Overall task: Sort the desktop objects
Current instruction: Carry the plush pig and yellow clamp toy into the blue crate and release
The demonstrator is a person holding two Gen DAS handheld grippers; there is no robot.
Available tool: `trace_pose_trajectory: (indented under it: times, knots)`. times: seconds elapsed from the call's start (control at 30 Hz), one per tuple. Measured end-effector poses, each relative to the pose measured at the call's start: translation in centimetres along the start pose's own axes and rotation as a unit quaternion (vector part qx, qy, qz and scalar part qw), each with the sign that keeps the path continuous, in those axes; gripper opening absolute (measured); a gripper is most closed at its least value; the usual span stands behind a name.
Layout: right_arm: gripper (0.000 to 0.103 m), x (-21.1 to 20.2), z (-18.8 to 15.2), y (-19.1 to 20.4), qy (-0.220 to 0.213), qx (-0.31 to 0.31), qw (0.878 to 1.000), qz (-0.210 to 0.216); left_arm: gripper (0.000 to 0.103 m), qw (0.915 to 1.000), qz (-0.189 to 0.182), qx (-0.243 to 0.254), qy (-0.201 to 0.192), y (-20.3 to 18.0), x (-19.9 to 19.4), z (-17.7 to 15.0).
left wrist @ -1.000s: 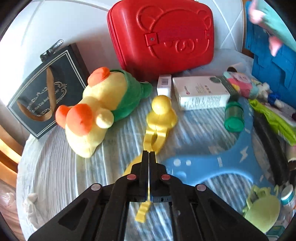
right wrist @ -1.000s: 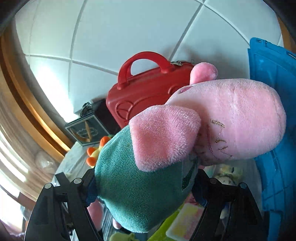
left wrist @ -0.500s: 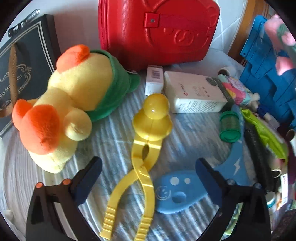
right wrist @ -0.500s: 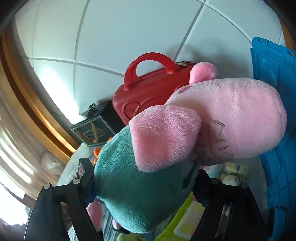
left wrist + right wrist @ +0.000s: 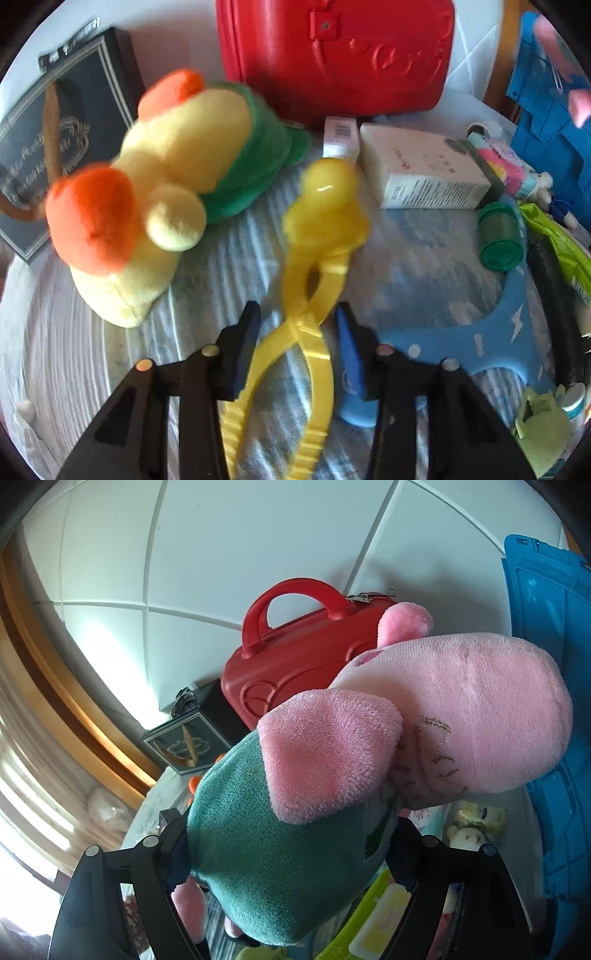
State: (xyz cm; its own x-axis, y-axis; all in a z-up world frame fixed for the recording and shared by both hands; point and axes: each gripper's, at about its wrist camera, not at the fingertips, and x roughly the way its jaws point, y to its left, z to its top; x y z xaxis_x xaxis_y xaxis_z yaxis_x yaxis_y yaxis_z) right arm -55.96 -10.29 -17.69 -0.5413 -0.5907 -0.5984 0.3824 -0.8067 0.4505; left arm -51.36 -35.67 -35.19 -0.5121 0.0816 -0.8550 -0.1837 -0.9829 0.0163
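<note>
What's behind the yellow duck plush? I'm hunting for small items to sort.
Behind the yellow duck plush stand a dark gift bag and a red case. Anything behind its body is hidden.

Bright daylight, motion blur, fisheye warping

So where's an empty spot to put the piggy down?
Bare cloth lies left of the left claw, below the yellow plush. A smaller patch sits between the yellow tongs, white box and green jar. The right edge is crowded.
</note>
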Motion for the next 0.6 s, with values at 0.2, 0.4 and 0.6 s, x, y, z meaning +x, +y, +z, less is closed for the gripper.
trace_pose_trajectory:
  times: [0.2,0.4,0.6]
  knots:
    - [0.084,-0.5,0.2,0.3,-0.002,0.0,1.0,0.007,0.031,0.9998,-0.017,-0.01,0.003,0.3,-0.4,-0.4]
    - [0.084,-1.6,0.2,1.2,-0.01,-0.015,1.0,0.005,0.032,0.999,-0.015,-0.04,-0.011,0.7,-1.0,-1.3]
    - [0.084,-2.6,0.4,1.3,-0.018,-0.008,1.0,0.01,0.029,0.9987,0.019,-0.04,-0.024,-0.1,-1.6,-1.9]
